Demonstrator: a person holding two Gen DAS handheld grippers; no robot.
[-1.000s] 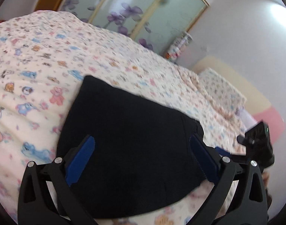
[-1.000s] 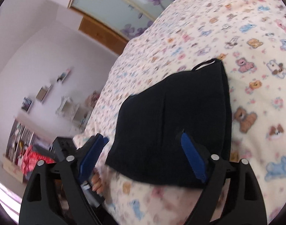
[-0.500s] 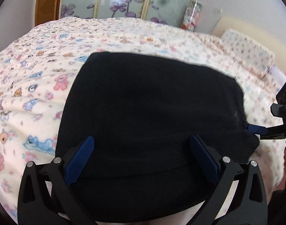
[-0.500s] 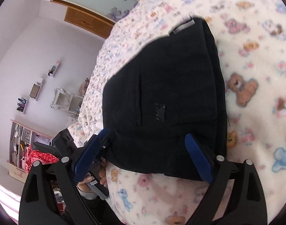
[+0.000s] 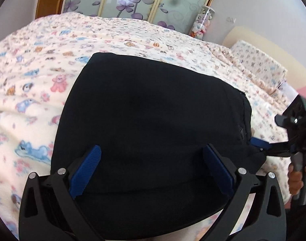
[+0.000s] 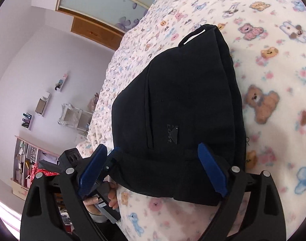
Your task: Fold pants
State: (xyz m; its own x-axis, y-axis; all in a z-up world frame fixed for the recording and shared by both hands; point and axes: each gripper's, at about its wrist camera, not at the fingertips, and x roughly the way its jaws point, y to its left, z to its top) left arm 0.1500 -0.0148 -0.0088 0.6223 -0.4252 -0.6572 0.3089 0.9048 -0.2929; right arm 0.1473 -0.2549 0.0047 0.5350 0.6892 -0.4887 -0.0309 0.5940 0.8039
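Moved closer since before, one folded pair of black pants (image 5: 153, 120) is seen on one bear-print bed (image 5: 32, 80); flowered wardrobe doors (image 5: 132, 2) at 12 o'clock. Two grippers, left gripper (image 5: 150, 168) and right gripper (image 6: 153, 168), are held wide open, gripping nothing.

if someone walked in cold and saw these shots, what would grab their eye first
The folded black pants come first: a dark, compact block in the middle of a pale bedspread printed with teddy bears. Next are the blue pads of the left tool and right tool, both open at the bundle's near edge. Behind the bed, frosted wardrobe doors with purple flowers stand out.
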